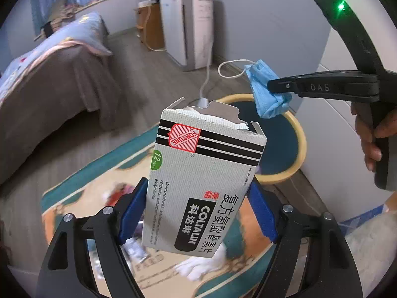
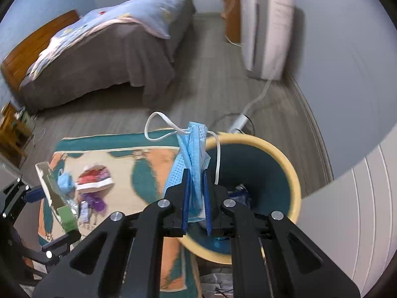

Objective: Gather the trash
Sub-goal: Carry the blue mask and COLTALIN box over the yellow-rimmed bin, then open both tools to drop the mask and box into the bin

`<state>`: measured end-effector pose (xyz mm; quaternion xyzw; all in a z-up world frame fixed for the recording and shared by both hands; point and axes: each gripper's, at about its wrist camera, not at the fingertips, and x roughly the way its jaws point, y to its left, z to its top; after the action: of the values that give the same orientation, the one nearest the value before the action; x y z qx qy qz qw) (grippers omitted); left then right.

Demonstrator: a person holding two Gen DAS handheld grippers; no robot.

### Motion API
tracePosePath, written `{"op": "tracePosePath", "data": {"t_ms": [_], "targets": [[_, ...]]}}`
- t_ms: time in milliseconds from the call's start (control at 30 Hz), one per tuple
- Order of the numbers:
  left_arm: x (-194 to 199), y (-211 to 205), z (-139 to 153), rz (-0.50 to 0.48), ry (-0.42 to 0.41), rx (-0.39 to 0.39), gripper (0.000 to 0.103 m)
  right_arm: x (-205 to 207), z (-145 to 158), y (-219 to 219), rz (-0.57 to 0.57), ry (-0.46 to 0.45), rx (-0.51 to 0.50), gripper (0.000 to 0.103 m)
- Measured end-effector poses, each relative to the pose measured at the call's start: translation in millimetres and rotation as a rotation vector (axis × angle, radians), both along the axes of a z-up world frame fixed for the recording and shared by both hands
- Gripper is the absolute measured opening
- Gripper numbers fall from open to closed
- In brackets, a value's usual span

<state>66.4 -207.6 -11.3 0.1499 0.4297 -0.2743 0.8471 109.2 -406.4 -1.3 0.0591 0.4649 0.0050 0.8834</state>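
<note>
Left gripper (image 1: 198, 213): blue pads clamped on both sides of a torn-open Coltalin medicine box (image 1: 203, 173), held upright above the patterned rug (image 1: 82, 188). Box top is ripped, white lining exposed.

Right gripper (image 2: 196, 198): jaws closed tight on a crumpled blue face mask (image 2: 193, 159); one white ear loop (image 2: 158, 126) sticks up to the far left, the other hangs down the right side. A hand (image 1: 372, 136) grips the handle.

Bin (image 2: 292, 173), yellow rim w/ teal interior, sits at the right end of the rug beside a white panel (image 2: 359, 211). Mask hangs over the bin's left rim; box is just left of the bin.

Remaining litter (image 2: 91, 181) lies on the rug's left part, approx. a second mask, red packet, purple wrapper (blurred, ID uncertain). Bed (image 2: 104, 49) far left
</note>
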Motion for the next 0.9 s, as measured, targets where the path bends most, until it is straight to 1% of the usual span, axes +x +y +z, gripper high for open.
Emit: {"op": "tracePosePath", "data": {"t_ms": [133, 200, 267, 300, 367, 533, 633, 767, 900], "targets": [[10.4, -29.9, -15.5, -0.037, 0.039, 0.009, 0.078, 4.8, -26.2, -33.0, -0.06, 0.061, 0.047, 0.01], [16.3, -45.1, -24.6, -0.05, 0.051, 0.02, 0.078, 6.2, -38.9, -42.9, -0.086, 0.092, 0.063, 0.01], [23.9, -54.2, -31.0, -0.052, 0.067, 0.017, 0.078, 7.4, -48.7, -53.4, -0.117, 0.115, 0.069, 0.01], [30.2, -60.5, -35.1, -0.044, 0.084, 0.006, 0.078, 7.9, -53.2, -59.3, -0.133, 0.124, 0.084, 0.01], [35.6, -67.6, -38.8, -0.039, 0.093, 0.002, 0.078, 7.9, -59.3, -73.1, -0.167, 0.133, 0.118, 0.01], [45.4, -93.9, -53.1, -0.068, 0.077, 0.047, 0.078, 6.3, -72.0, -97.3, -0.234, 0.156, 0.173, 0.01], [53.5, -104.0, -56.6, -0.084, 0.069, 0.048, 0.078, 5.2, -80.8, -110.1, -0.269, 0.172, 0.213, 0.01], [59.9, -117.8, -53.6, -0.097, 0.042, 0.045, 0.079, 3.6, -79.0, -113.0, -0.283, 0.162, 0.225, 0.01], [65.8, -123.2, -44.6, -0.081, -0.009, 0.033, 0.079, 3.5, -72.5, -116.0, -0.29, 0.131, 0.233, 0.01]]}}
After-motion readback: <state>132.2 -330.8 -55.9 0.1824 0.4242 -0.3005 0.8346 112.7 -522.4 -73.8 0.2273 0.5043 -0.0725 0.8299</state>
